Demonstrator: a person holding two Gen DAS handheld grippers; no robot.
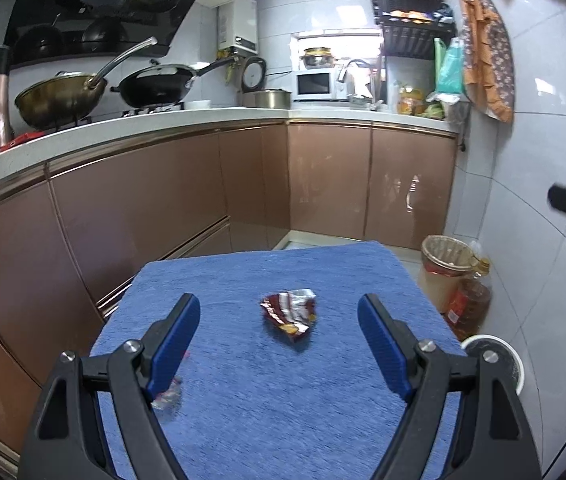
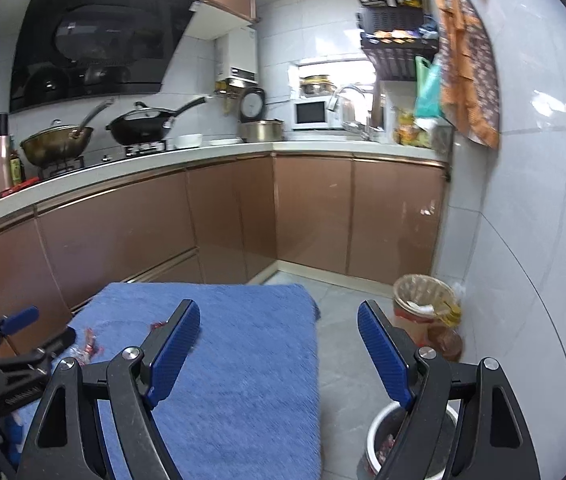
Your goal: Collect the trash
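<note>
The left tool (image 1: 279, 322) hangs spread wide over a crumpled wrapper (image 1: 290, 314) lying mid blue towel (image 1: 323, 400). The right tool (image 2: 279, 330), also spread and empty, hovers above a white bin (image 2: 379, 432) on the floor.

- Left wrist view looks forward and down, close over the blue towel (image 1: 283, 380), facing the kitchen counter (image 1: 163, 126).
- Right wrist view sits further right, sharing towel (image 2: 243, 360) and counter (image 2: 143, 164).
</note>
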